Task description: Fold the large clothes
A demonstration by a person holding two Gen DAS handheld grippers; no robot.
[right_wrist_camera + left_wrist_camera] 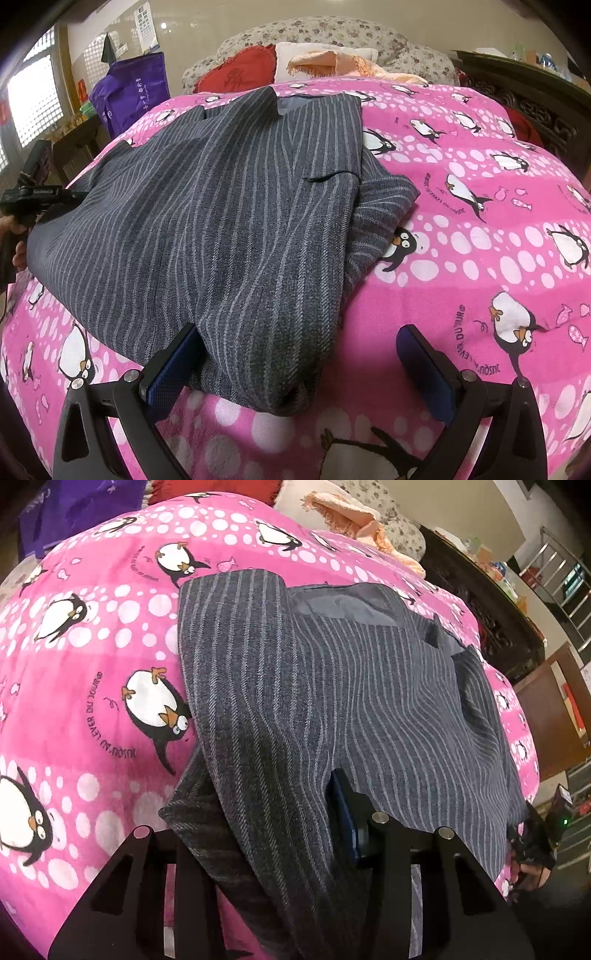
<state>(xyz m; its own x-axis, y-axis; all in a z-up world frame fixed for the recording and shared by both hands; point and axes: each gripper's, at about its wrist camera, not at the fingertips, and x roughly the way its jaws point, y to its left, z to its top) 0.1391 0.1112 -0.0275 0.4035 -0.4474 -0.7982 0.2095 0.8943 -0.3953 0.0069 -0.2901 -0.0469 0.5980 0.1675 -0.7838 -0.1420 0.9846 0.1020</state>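
Nearest the left gripper (280,853), a thick fold of the grey pinstriped jacket (332,686) lies between its fingers, and only the right blue-padded finger (347,823) shows, at the cloth's edge. The other finger is buried under the fabric, so whether the pads actually pinch the cloth cannot be told. The jaws stand partly closed around the fold.

The right gripper (299,369) sits with its jaws spread wide. The left blue pad (173,369) touches the near corner of the jacket (207,206). The right pad (424,373) stands well clear of the cloth, over bare bedding. Nothing is clamped here.

Just beyond both grippers, the jacket lies spread on a pink penguin-print quilt (480,229), partly folded, with one layer doubled over another on the side toward the right gripper's right pad. Its collar end and a strip of smooth grey lining (340,605) lie at the far side. In the right wrist view, a person's hand (18,254) shows at the far left edge, below a black handle.

Farther off, past the quilt, rest a red cushion (236,70), a peach fringed cloth (347,64) and a flowered headboard cover (332,33). A purple bag (129,92) stands to the far left.
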